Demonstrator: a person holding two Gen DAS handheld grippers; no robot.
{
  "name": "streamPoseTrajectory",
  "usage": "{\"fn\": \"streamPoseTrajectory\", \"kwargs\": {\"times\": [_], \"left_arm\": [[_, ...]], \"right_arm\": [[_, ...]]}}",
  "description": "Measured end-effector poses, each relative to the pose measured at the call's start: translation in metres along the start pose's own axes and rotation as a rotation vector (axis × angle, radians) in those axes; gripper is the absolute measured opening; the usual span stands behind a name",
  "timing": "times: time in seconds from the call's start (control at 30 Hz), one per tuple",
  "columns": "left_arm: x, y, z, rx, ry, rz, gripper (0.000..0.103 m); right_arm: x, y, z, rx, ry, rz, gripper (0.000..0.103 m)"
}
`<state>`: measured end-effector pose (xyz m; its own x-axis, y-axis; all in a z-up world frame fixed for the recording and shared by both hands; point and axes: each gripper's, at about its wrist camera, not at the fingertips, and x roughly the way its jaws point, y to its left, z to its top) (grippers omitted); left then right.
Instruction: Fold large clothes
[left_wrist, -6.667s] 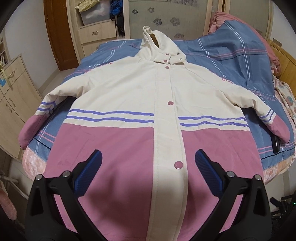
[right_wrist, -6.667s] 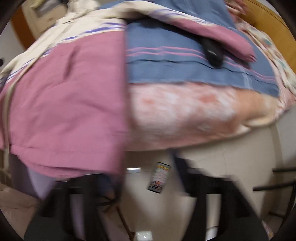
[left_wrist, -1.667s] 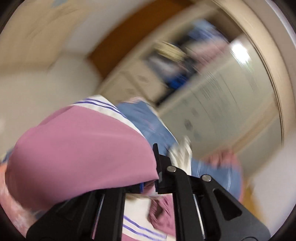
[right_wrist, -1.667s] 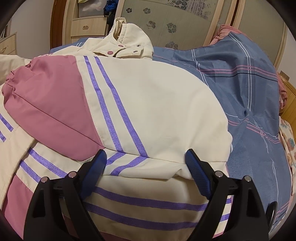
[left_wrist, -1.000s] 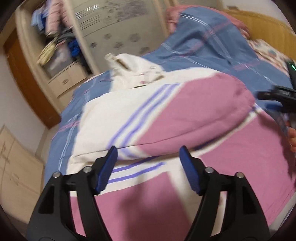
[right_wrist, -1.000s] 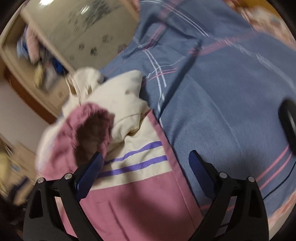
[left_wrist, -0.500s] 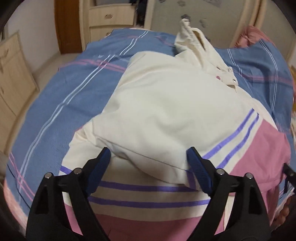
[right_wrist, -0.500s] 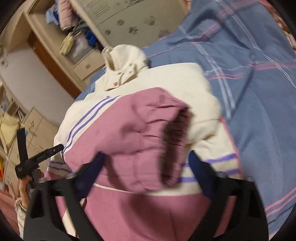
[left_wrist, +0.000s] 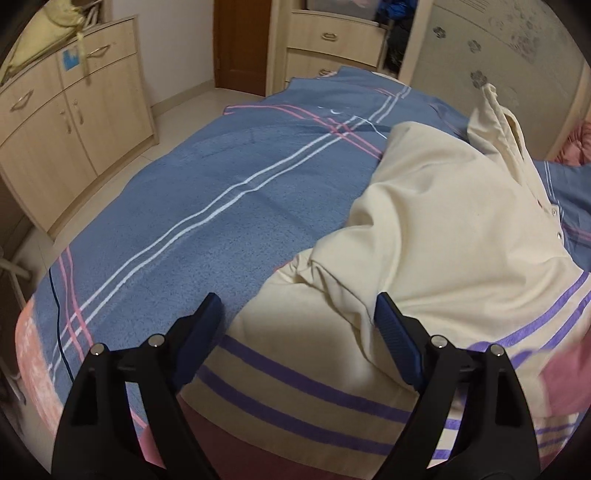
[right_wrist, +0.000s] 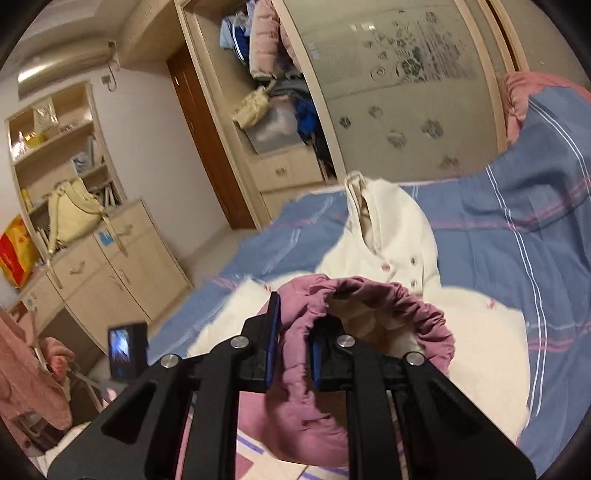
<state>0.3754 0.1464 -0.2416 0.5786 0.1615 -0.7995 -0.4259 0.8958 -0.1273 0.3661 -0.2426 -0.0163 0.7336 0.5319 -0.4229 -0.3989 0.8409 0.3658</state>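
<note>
Cream, pink and purple-striped puffy jacket (left_wrist: 454, 236) lies on the bed, on top of a blue blanket with white and pink lines (left_wrist: 207, 206). No words or labels can be read anywhere; a small blue sticker (left_wrist: 71, 59) sits on a cupboard door, but it is too small to tell what it says.

In the left wrist view, the pale wooden cupboard with metal handles (left_wrist: 74, 122) stands at the far left, beside the bed. A brown wooden door (left_wrist: 240, 44) is behind it, then a set of pale drawers (left_wrist: 332, 48). The left gripper (left_wrist: 297, 317) hangs just over the jacket's near edge. Its blue fingers (left_wrist: 395, 328) are spread wide and hold nothing. One cream sleeve is folded across the jacket's body, and the hood (left_wrist: 495, 118) points toward the wardrobe door with paw prints (left_wrist: 517, 48).

In the right wrist view, a red and yellow bag (right_wrist: 16, 254) and a pale yellow backpack (right_wrist: 74, 218) sit on the cupboard at the left. A small black camera with a lit screen (right_wrist: 127, 354) shows lower down. The right gripper (right_wrist: 293, 350) has its fingers (right_wrist: 272, 343) close together, pinching the pink stretchy cuff (right_wrist: 369, 314) of a sleeve. The cuff is lifted up and hides part of the jacket behind it. A pink pillow (right_wrist: 524, 96) lies at the far right.
</note>
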Motion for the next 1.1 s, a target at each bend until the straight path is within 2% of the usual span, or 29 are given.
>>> {"fn": "streamPoseTrajectory", "kwargs": {"times": [0.07,0.1,0.13,0.17,0.2,0.23,0.3,0.37,0.43,0.53,0.6,0.7,0.73,0.8,0.87,0.9,0.93,1.0,1.1], "left_arm": [[-0.003,0.0,0.0,-0.027,-0.005,0.003,0.087],[-0.005,-0.001,-0.001,-0.027,-0.001,0.006,0.087],[-0.007,-0.003,-0.001,-0.018,0.007,0.001,0.087],[-0.012,-0.005,-0.002,-0.001,0.013,-0.007,0.087],[-0.018,-0.007,-0.002,0.016,0.011,-0.009,0.087],[-0.026,-0.01,-0.001,0.036,0.004,-0.009,0.086],[-0.048,-0.015,0.003,0.085,-0.031,-0.027,0.086],[-0.071,-0.027,0.012,0.151,-0.084,-0.054,0.087],[-0.082,-0.045,0.023,0.213,-0.098,-0.096,0.09],[-0.081,-0.081,0.033,0.331,-0.068,-0.114,0.092],[-0.068,-0.111,0.032,0.448,-0.026,-0.119,0.092],[-0.037,-0.137,0.021,0.512,0.056,-0.087,0.09],[-0.026,-0.142,0.019,0.516,0.077,-0.079,0.089],[-0.009,-0.139,0.016,0.501,0.094,-0.047,0.089],[0.006,-0.135,0.021,0.458,0.096,-0.026,0.09],[0.01,-0.132,0.024,0.438,0.088,-0.012,0.092],[0.016,-0.13,0.029,0.416,0.078,0.009,0.092],[0.027,-0.126,0.04,0.369,0.067,0.038,0.093],[0.037,-0.122,0.056,0.301,0.045,0.077,0.093]], "right_arm": [[0.002,-0.031,-0.006,0.068,0.058,-0.015,0.015],[0.009,-0.05,-0.015,0.119,0.133,-0.063,0.016],[0.016,-0.065,-0.026,0.157,0.211,-0.13,0.028],[0.018,-0.083,-0.042,0.191,0.282,-0.217,0.035],[0.017,-0.099,-0.06,0.217,0.332,-0.28,0.052],[0.012,-0.109,-0.074,0.229,0.355,-0.301,0.071],[-0.006,-0.123,-0.094,0.242,0.354,-0.308,0.082],[-0.021,-0.127,-0.097,0.259,0.321,-0.302,0.082],[-0.027,-0.129,-0.09,0.263,0.265,-0.307,0.082],[-0.028,-0.134,-0.078,0.345,0.199,-0.204,0.083],[-0.019,-0.137,-0.074,0.38,0.219,-0.178,0.084],[0.018,-0.142,-0.079,0.424,0.358,-0.185,0.084],[0.028,-0.141,-0.082,0.431,0.389,-0.187,0.084],[0.042,-0.137,-0.083,0.403,0.398,-0.221,0.082],[0.051,-0.131,-0.076,0.362,0.38,-0.217,0.068],[0.056,-0.128,-0.073,0.343,0.375,-0.205,0.054],[0.059,-0.127,-0.071,0.327,0.371,-0.191,0.045],[0.072,-0.116,-0.061,0.269,0.35,-0.181,0.039],[0.084,-0.098,-0.043,0.157,0.268,-0.194,0.038]]}}
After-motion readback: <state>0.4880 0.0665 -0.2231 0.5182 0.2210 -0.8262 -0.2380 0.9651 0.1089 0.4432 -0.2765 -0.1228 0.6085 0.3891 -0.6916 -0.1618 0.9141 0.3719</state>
